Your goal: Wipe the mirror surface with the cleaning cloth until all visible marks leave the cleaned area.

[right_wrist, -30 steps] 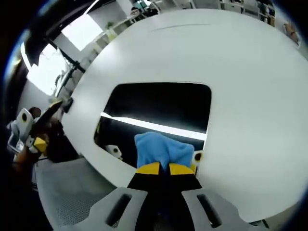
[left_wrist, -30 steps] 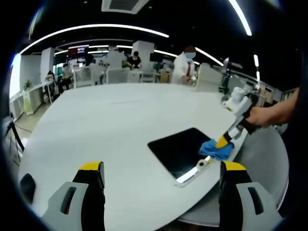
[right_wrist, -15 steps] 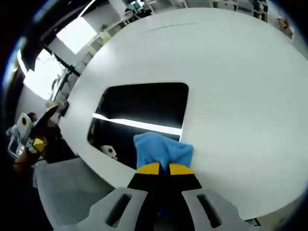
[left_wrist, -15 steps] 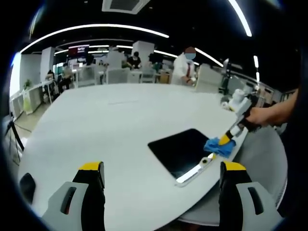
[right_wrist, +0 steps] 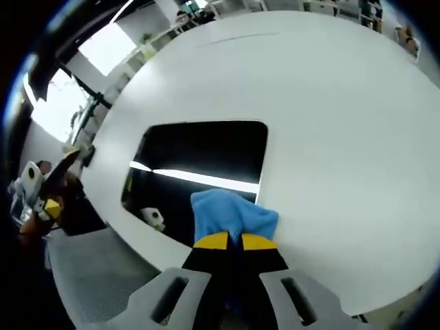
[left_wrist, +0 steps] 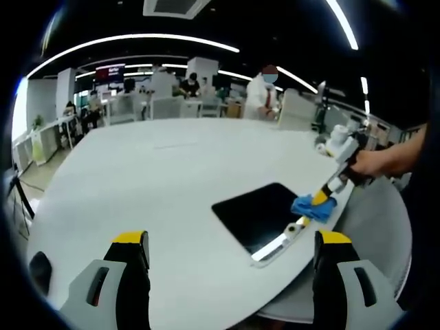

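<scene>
A dark rectangular mirror (left_wrist: pixel 260 214) (right_wrist: pixel 199 165) lies flat on the white round table (left_wrist: pixel 158 185) (right_wrist: pixel 344 117), near its edge. My right gripper (right_wrist: pixel 234 239) is shut on a blue cleaning cloth (right_wrist: pixel 230 214), pressed at the mirror's near right corner. In the left gripper view that same gripper (left_wrist: pixel 322 200) comes in from the right, held by a hand, with the blue cloth (left_wrist: pixel 313 208) on the mirror's right edge. My left gripper (left_wrist: pixel 230 240) stands open above the table's near side, apart from the mirror, with nothing between its fingers.
A ceiling light strip reflects across the mirror (right_wrist: pixel 196 179). A grey mesh chair seat (right_wrist: pixel 89 275) sits below the table edge. Several people (left_wrist: pixel 265 93) and desks stand far behind the table. A person's hand (left_wrist: pixel 375 163) holds the right gripper.
The cloth has stayed at the mirror's corner, shifting only slightly along the edge. The left gripper has not moved.
</scene>
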`<state>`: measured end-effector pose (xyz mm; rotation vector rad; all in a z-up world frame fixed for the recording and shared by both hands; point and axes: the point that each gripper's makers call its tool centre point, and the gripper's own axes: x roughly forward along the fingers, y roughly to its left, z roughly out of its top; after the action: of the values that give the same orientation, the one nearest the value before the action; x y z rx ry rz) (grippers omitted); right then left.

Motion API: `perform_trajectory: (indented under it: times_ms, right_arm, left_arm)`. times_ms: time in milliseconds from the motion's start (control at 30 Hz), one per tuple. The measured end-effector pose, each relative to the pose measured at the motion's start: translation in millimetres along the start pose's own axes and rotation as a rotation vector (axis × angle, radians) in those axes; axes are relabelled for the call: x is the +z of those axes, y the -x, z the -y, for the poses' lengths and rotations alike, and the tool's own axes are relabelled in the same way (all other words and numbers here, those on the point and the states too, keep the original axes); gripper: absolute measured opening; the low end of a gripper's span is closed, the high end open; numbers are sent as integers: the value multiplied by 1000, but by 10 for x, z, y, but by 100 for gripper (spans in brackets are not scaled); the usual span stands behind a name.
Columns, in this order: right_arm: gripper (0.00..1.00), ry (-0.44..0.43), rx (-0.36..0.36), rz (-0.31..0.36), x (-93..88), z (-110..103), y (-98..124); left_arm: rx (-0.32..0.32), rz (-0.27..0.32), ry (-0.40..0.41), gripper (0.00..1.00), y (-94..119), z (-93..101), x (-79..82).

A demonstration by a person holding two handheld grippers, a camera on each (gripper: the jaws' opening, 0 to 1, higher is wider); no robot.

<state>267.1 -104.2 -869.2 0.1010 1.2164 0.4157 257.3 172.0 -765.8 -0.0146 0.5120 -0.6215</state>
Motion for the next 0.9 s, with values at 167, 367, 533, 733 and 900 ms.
perform_trajectory:
  times_ms: [167, 367, 533, 733, 900]
  right_arm:
    - [0, -8, -1, -3, 38, 14, -11]
    - [0, -3, -12, 3, 157, 55, -43]
    - [0, 4, -29, 10, 307, 109, -85]
    - [0, 9, -42, 12, 463, 152, -132]
    - [0, 12, -53, 13, 596, 188, -176]
  left_arm:
    - [-4, -9, 7, 100, -6, -4, -32]
    - [-12, -16, 13, 100, -27, 13, -43]
    - [-11, -12, 16, 100, -38, -8, -48]
    - [-9, -14, 18, 100, -32, -22, -67]
    - [-8, -15, 23, 100, -31, -40, -81]
